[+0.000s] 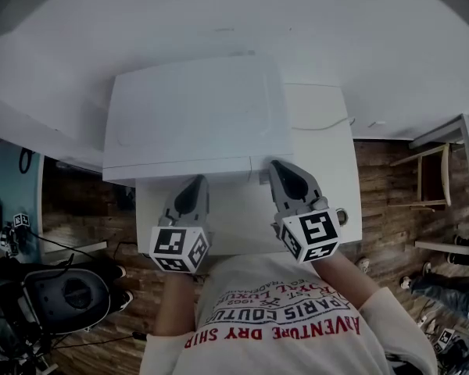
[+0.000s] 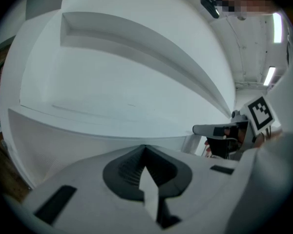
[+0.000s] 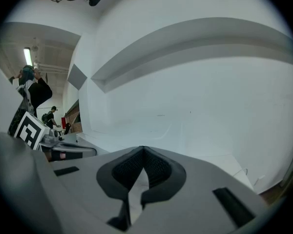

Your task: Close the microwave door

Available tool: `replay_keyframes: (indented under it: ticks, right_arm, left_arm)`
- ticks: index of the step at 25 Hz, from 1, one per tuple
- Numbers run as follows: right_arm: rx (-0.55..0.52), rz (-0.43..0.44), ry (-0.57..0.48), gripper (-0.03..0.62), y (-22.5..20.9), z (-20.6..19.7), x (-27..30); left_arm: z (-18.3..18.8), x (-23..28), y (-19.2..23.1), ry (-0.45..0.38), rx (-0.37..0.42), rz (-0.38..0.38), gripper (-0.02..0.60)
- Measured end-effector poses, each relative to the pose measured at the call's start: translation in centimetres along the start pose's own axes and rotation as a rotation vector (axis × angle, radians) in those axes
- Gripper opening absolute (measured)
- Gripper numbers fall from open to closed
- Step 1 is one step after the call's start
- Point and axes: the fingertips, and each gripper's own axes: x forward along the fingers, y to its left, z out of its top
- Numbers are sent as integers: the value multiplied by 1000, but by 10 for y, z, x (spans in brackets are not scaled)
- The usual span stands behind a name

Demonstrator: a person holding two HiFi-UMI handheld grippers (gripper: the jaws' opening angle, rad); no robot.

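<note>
A white microwave (image 1: 195, 116) stands on a white table (image 1: 328, 186) against a white wall. From above no door leaf sticks out; its front edge looks flush. My left gripper (image 1: 196, 183) sits just before the front's middle, jaws shut with nothing between them. My right gripper (image 1: 279, 167) is at the front's right end, tip at or touching the edge, also shut and holding nothing. The microwave's white front (image 2: 117, 96) fills the left gripper view above the left gripper (image 2: 145, 148). In the right gripper view the right gripper (image 3: 143, 149) points at the same white face (image 3: 195, 96).
A thin cable (image 1: 332, 124) lies on the table's right part. A wooden chair (image 1: 431, 180) stands on the wood floor at the right. Dark equipment (image 1: 69, 291) sits at the lower left. A person (image 3: 39, 91) stands far behind in the right gripper view.
</note>
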Motion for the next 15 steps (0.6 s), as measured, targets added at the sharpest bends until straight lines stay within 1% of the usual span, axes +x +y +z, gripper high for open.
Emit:
replay_keyframes:
  ticks: [3, 6, 11, 15]
  right_arm:
    - [-8, 12, 1, 8, 1, 0, 1]
    - [6, 17, 8, 8, 2, 0, 2]
    - [11, 33, 38, 8, 5, 1, 1]
    - [-32, 19, -34, 8, 21, 19, -14]
  left_arm:
    - [3, 0, -2, 8, 11, 6, 3]
    - [21, -7, -10, -51, 29, -15, 3]
    - [48, -21, -26, -125, 89, -49, 3]
    - [66, -38, -37, -168, 135, -94, 3]
